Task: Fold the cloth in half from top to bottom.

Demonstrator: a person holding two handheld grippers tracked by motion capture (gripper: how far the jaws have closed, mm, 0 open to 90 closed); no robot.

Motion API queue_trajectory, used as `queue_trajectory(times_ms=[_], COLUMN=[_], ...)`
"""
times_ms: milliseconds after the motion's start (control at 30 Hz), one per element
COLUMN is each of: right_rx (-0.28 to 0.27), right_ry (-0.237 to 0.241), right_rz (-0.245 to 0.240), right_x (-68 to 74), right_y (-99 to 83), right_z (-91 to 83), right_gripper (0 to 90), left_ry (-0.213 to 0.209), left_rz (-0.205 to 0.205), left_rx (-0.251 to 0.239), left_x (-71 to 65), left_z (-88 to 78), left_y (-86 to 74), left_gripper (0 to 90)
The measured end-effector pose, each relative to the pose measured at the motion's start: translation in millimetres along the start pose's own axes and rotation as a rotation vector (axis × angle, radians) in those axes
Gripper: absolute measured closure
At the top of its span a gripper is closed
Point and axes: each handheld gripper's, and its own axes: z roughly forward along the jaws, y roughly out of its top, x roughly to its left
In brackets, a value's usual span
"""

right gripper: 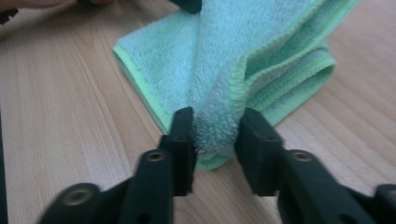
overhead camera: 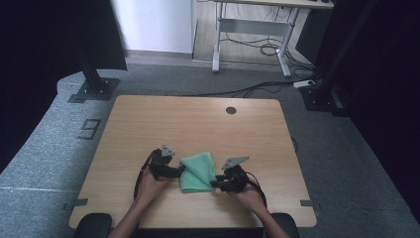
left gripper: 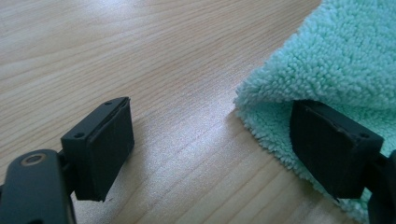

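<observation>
Down at the lower middle of the high view, a folded green cloth (overhead camera: 198,172) is lying on the counter (overhead camera: 198,119). It looks soft, light and floppy, so it's best pinched at a bunched edge. That edge is clamped by the right gripper (right gripper: 215,135). The left gripper (left gripper: 210,144) is spread wide, one jaw tucked under a fold, nothing held. No containers spotted.

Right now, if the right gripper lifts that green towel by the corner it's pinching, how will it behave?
The towel is probably floppy: its folded layers already bunch between the right gripper's jaws, so they would likely unfold and hang. The thick pile suggests it is light and not slippery.
</observation>
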Motion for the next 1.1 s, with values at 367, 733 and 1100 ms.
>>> queue_trajectory(times_ms=[367, 733, 1100], right_rx=[0.0, 0.055, 0.028], right_ry=[-0.098, -0.043, -0.027], right_rz=[-0.083, -0.041, 0.017], right_x=[0.7, -0.6, -4.2], right_y=[20.8, 3.5, -3.5], right_z=[-0.8, 14.3, 15.9], right_gripper=[82.6, 80.6, 79.8], left_ry=[-0.005, -0.072, -0.202], left_rz=[0.004, 0.041, 0.085], left_rx=[0.0, 0.026, 0.007], left_x=[0.6, -1.6, -14.4], left_z=[-0.8, -30.1, -32.5], left_y=[-0.5, 8.2, 81.7], left_gripper=[14.7, 15.9, 37.3])
